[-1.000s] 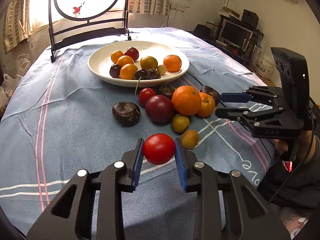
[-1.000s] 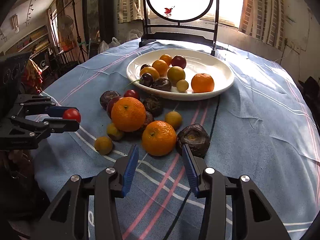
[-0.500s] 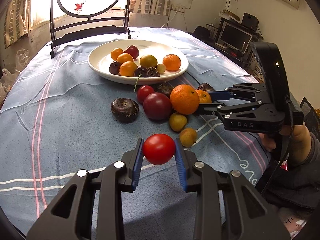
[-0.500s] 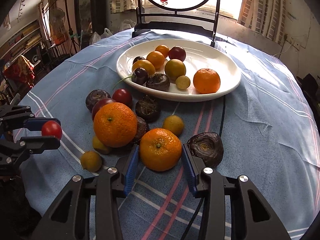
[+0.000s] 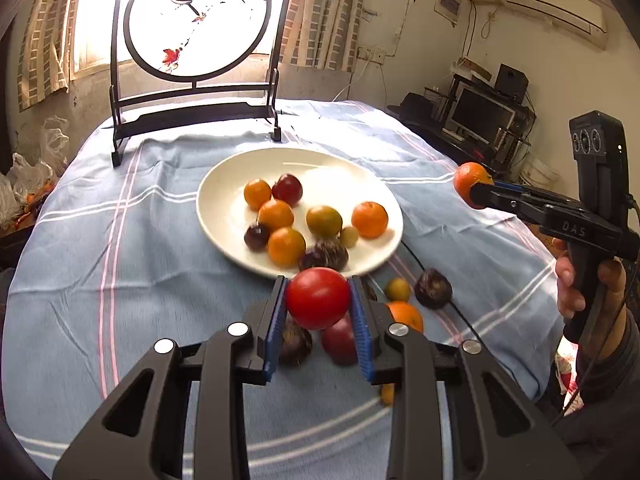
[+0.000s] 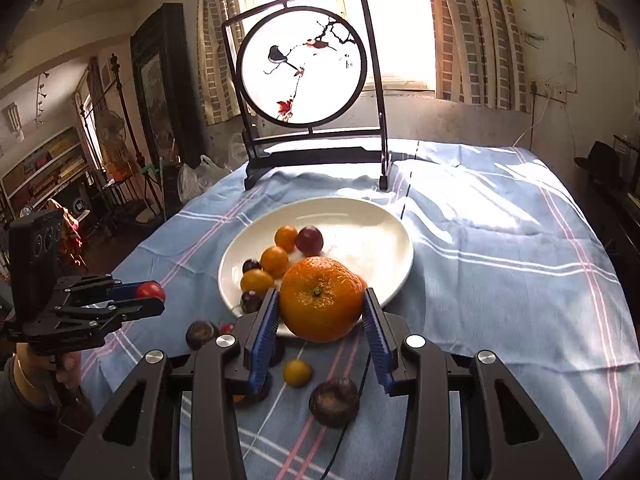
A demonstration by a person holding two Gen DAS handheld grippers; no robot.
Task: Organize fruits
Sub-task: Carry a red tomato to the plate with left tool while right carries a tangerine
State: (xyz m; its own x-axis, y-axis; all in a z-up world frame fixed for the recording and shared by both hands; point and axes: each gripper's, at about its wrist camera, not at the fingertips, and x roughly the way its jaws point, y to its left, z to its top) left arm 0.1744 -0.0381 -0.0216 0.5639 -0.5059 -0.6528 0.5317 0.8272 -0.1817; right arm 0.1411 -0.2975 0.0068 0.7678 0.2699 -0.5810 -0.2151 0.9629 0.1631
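Left fingers (image 5: 318, 300): closed on a red tomato (image 5: 317, 298), blue pads pressed to both its sides, held clear of the worktop just before the near rim of the plate.
Right fingers (image 6: 320, 308): clamped on a large orange (image 6: 321, 299), stem end facing the camera, held in the air in front of the plate; the left wrist view shows it raised off to the right (image 5: 472, 184).
White plate (image 5: 224, 216): on the blue striped cloth (image 5: 132, 264), holding small oranges, a dark red plum, a greenish fruit, dark cherries and a brown wrinkled fruit.
Loose fruit: another orange (image 5: 406, 316), a small yellow fruit (image 6: 297, 373) and dark wrinkled fruits (image 6: 334, 402) lie on the cloth near the plate's front edge.
Round bird screen (image 6: 302, 66): upright on its stand behind the plate.
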